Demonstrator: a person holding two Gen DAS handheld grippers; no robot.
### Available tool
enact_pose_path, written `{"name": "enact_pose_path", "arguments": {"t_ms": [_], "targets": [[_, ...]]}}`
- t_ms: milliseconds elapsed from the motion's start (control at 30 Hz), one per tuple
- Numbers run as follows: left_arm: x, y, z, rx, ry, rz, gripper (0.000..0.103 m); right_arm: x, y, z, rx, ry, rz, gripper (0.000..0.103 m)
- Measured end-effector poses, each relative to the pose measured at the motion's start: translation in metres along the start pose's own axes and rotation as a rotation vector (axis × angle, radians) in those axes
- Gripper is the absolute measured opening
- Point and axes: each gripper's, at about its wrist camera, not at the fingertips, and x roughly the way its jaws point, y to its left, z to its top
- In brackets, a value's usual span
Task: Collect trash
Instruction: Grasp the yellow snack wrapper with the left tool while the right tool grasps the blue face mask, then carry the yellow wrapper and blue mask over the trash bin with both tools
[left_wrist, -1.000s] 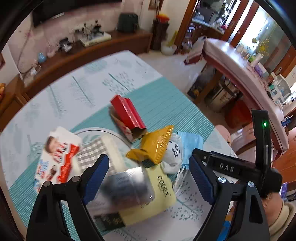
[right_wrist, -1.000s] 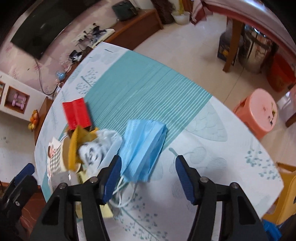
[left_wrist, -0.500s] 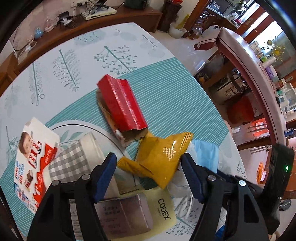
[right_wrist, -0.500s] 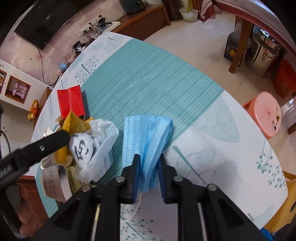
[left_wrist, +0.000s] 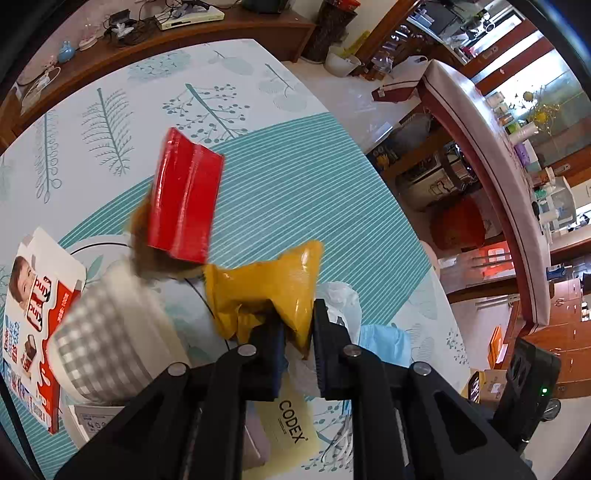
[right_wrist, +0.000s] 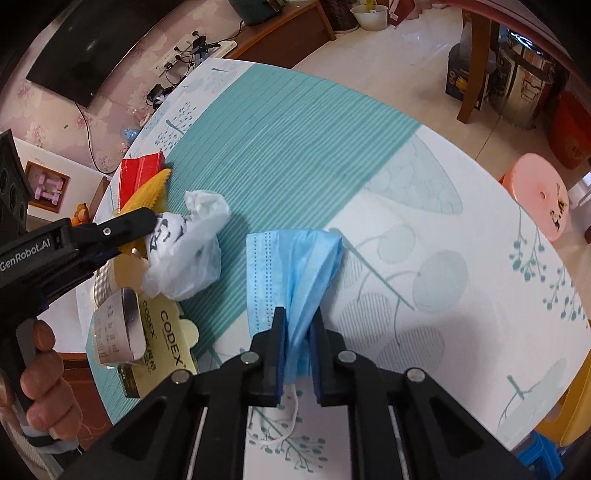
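Observation:
My left gripper (left_wrist: 298, 325) is shut on a crumpled yellow wrapper (left_wrist: 269, 291) in the middle of the trash pile. My right gripper (right_wrist: 298, 325) is shut on the near edge of a blue face mask (right_wrist: 291, 258), which lies on the table. A red box (left_wrist: 183, 195) lies just beyond the wrapper. A crumpled white plastic bag (right_wrist: 184, 251) lies between the wrapper and the mask. The left gripper also shows in the right wrist view (right_wrist: 147, 221), at the left.
A checked paper cup (left_wrist: 107, 332), a Kinder box (left_wrist: 33, 306) and a yellow CODEX pack (left_wrist: 291, 428) lie near my left gripper. The table (right_wrist: 461, 295) edge runs along the right, with a pink stool (right_wrist: 539, 199) beyond it.
My left gripper moved forward and closed on the yellow wrapper. My right gripper closed on the blue mask half a second ago and still holds it.

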Motion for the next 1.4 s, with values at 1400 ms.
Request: {"name": "enact_pose_path", "arguments": {"t_ms": [1400], "targets": [[-0.179,-0.138,-0.278,0.178,-0.194,0.015,0.007,-0.196,-0.055,-0.144,-0.309,-0.083,0.246,0.005]]}}
